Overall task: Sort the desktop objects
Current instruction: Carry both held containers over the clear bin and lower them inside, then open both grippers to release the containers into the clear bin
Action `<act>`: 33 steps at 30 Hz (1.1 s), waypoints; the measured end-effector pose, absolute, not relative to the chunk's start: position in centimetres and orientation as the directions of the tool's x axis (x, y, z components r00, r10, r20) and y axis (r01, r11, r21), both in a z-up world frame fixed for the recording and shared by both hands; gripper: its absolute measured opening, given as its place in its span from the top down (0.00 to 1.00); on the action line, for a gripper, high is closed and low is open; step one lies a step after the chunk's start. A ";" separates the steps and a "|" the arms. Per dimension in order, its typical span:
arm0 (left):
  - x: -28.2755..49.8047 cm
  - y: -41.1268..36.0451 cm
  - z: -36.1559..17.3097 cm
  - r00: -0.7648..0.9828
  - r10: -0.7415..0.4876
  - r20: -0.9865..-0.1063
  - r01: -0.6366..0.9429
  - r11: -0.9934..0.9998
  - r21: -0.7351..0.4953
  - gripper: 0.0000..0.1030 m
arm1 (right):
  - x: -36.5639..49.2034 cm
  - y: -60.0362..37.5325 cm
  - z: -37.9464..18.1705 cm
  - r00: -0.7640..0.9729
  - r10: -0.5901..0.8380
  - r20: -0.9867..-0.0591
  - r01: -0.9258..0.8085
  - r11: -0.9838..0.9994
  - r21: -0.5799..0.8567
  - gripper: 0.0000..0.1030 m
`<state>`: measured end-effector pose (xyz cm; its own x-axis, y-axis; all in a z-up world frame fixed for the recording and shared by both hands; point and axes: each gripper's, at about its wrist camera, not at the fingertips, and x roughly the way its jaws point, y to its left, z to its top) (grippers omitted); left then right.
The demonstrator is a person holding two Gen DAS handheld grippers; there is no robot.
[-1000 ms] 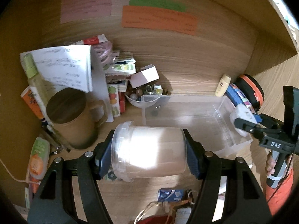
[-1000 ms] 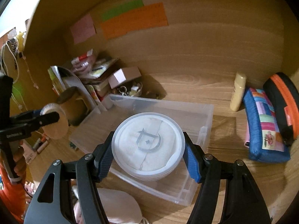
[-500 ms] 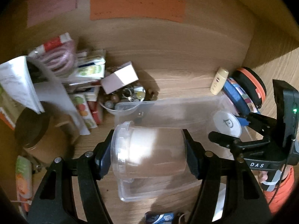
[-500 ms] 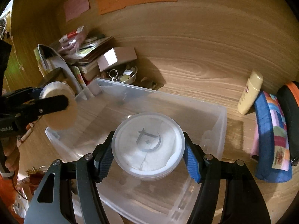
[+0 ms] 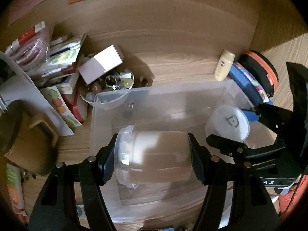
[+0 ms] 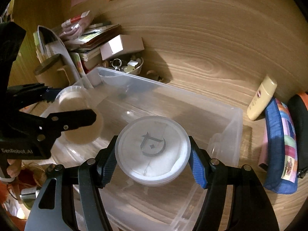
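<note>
the left gripper point(image 5: 153, 160) has its fingers point(image 5: 105, 163) pinching a clear round plastic jar with a pale filling point(image 5: 154, 159), held sideways so its ribbed rim faces the left finger. the jar hangs between the fingers above the near part of a clear rectangular plastic storage bin point(image 5: 107, 98) that sits on the wooden tabletop point(image 5: 179, 69).

the right gripper point(image 6: 153, 162) has its fingers point(image 6: 198, 169) pinching a white round container with a grey logo on its frosted lid point(image 6: 153, 148), lid facing the camera, over the inside of the same bin point(image 6: 233, 119). in the left wrist view this container point(image 5: 228, 125) shows to the right of the left fingers, over the bin's right end; in the right wrist view the jar point(image 6: 80, 119) shows to the left of the right fingers, over the bin's left side. the two held things are apart.

ahead and left of the left fingers, beyond the bin's far left corner, a small bowl of trinkets point(image 5: 111, 84) carries a pale cardboard box point(image 5: 100, 66) tilted on it, beside a stack of packets. a brown mug with a dark lid point(image 5: 25, 138) stands left of the fingers. ahead and right, past the bin's far right corner, a cream squeeze tube point(image 5: 224, 65) leans by a blue patchwork pouch point(image 5: 248, 84) and a black case with orange trim point(image 5: 259, 67).
</note>
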<state>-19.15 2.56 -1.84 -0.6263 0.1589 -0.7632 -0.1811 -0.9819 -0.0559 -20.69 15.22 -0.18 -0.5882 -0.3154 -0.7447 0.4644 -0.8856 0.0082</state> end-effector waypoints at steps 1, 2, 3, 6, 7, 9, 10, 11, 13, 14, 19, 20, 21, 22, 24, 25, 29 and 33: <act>-19.2 2.7 -2.0 -0.625 0.152 -0.766 -0.178 -0.983 -0.049 0.36 | -20.7 15.1 -0.3 -0.591 -0.307 -0.746 0.463 -0.887 -0.002 0.39; -19.2 2.8 -2.1 -0.623 0.151 -0.767 -0.177 -0.983 -0.049 0.36 | -20.7 15.0 -0.4 -0.596 -0.293 -0.748 0.461 -0.887 -0.019 0.39; -19.3 2.8 -2.1 -0.617 0.157 -0.771 -0.177 -0.982 -0.059 0.36 | -20.7 14.8 -0.4 -0.597 -0.284 -0.750 0.460 -0.888 -0.031 0.39; -19.5 2.8 -2.5 -0.601 0.165 -0.782 -0.172 -0.982 -0.075 0.36 | -20.8 14.9 -0.5 -0.596 -0.271 -0.756 0.451 -0.892 -0.036 0.39; -19.6 2.7 -2.6 -0.599 0.160 -0.785 -0.169 -0.983 -0.072 0.36 | -20.8 14.9 -0.5 -0.595 -0.270 -0.757 0.450 -0.892 -0.036 0.39; -19.8 2.8 -2.9 -0.592 0.152 -0.791 -0.164 -0.984 -0.067 0.36 | -20.8 14.9 -0.5 -0.594 -0.269 -0.758 0.450 -0.892 -0.037 0.39; -19.8 2.8 -3.1 -0.587 0.152 -0.795 -0.162 -0.984 -0.069 0.36 | -20.9 14.9 -0.4 -0.593 -0.269 -0.759 0.450 -0.892 -0.036 0.39; -19.9 2.8 -3.3 -0.583 0.152 -0.798 -0.160 -0.985 -0.071 0.36 | -20.9 14.9 -0.4 -0.594 -0.269 -0.758 0.450 -0.892 -0.036 0.39; -19.9 2.7 -3.6 -0.576 0.153 -0.803 -0.156 -0.985 -0.076 0.36 | -20.9 14.9 -0.4 -0.594 -0.269 -0.758 0.450 -0.892 -0.036 0.38; -19.9 2.7 -3.7 -0.575 0.151 -0.804 -0.155 -0.985 -0.074 0.36 | -20.9 15.0 -0.4 -0.593 -0.271 -0.758 0.452 -0.891 -0.035 0.38; -19.9 3.0 -3.8 -0.576 0.150 -0.803 -0.167 -0.984 -0.064 0.35 | -20.6 14.8 -0.9 -0.593 -0.270 -0.758 0.465 -0.884 -0.049 0.23; -19.9 3.1 -3.7 -0.580 0.148 -0.801 -0.169 -0.984 -0.059 0.35 | -20.4 14.7 -1.0 -0.601 -0.265 -0.754 0.463 -0.884 -0.059 0.23; -19.7 3.2 -3.6 -0.587 0.141 -0.797 -0.171 -0.984 -0.048 0.35 | -20.4 14.7 -1.0 -0.603 -0.261 -0.754 0.462 -0.885 -0.062 0.23; -19.7 3.2 -3.5 -0.594 0.134 -0.794 -0.171 -0.985 -0.038 0.34 | -20.4 14.6 -1.0 -0.604 -0.263 -0.752 0.466 -0.883 -0.066 0.23; -19.6 3.2 -3.4 -0.599 0.123 -0.791 -0.170 -0.985 -0.024 0.34 | -20.3 14.6 -1.1 -0.605 -0.266 -0.751 0.469 -0.881 -0.065 0.23; -19.6 3.1 -3.4 -0.600 0.122 -0.790 -0.169 -0.985 -0.024 0.34 | -20.2 14.6 -1.1 -0.604 -0.268 -0.751 0.471 -0.880 -0.065 0.23; -19.2 2.5 -2.8 -0.614 0.120 -0.780 -0.160 -0.987 -0.027 0.31 | -19.7 14.6 -0.3 -0.618 -0.267 -0.739 0.472 -0.878 -0.078 0.23; -18.0 1.4 -1.4 -0.653 0.116 -0.748 -0.142 -0.989 -0.030 0.21 | -19.1 14.5 0.7 -0.637 -0.267 -0.723 0.466 -0.881 -0.086 0.22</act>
<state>-18.01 1.44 -1.35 -0.6529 0.1162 -0.7485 -0.1421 -0.9894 -0.0297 -19.14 14.48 0.67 -0.6374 -0.2668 -0.7229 0.4657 -0.8808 -0.0856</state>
